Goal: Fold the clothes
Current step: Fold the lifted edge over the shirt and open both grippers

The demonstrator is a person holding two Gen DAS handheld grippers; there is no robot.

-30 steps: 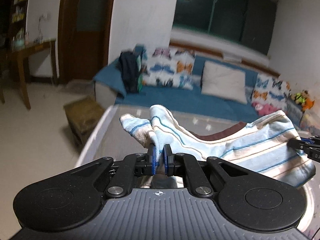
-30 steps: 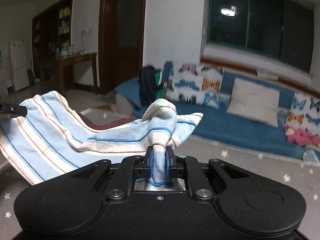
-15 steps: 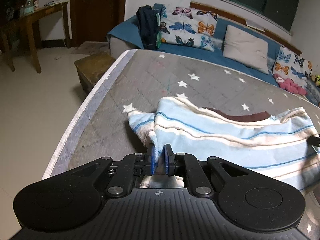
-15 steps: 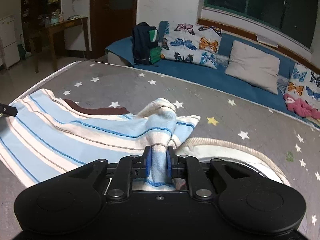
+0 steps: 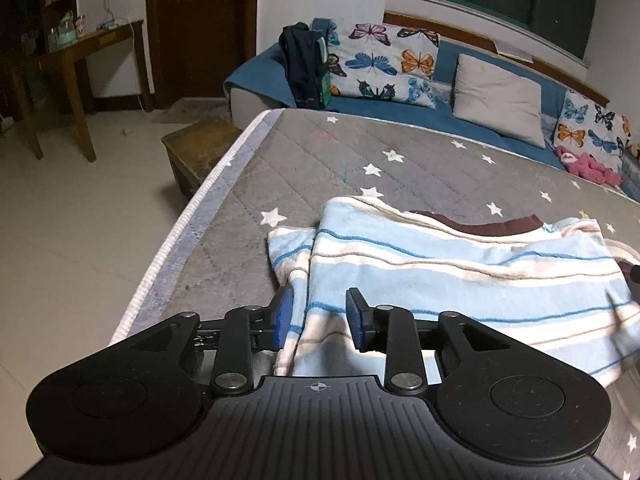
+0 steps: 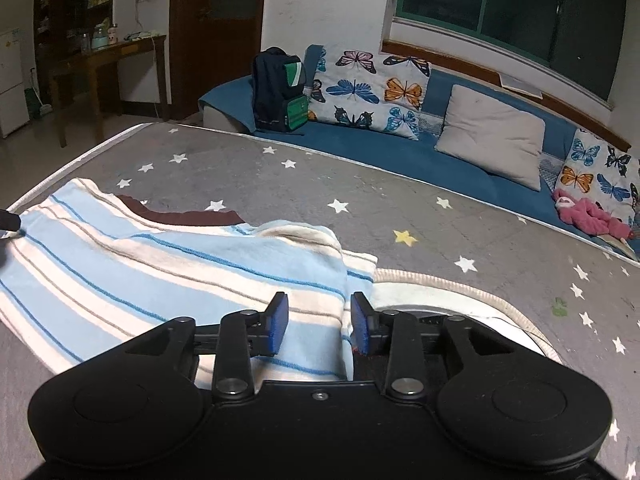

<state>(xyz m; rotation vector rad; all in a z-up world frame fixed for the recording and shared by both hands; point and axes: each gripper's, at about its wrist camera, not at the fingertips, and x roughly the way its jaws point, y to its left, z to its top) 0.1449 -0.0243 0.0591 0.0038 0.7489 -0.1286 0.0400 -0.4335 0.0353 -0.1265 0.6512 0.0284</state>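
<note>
A light-blue and cream striped garment [image 5: 460, 268] with a dark brown collar lies folded on the grey star-print mattress [image 5: 360, 160]. My left gripper [image 5: 319, 316] is open over its near left corner, the cloth lying loose between the blue pads [image 5: 284, 316]. In the right wrist view the same striped garment [image 6: 160, 264] spreads to the left, and my right gripper [image 6: 319, 322] is open over its near right corner, with the fabric edge between the fingers. A small dark tip of the other gripper shows at the edge of each view.
A white oval cord or rim [image 6: 460, 292] lies on the mattress just right of the garment. The mattress edge [image 5: 184, 224] drops to a tiled floor with a low wooden stool [image 5: 200, 148]. A blue sofa [image 6: 400, 152] with cushions and a backpack [image 6: 280, 88] stands behind.
Both grippers lowered the garment from mid-air onto the mattress, then opened and let go of its corners. The cloth now rests flat.
</note>
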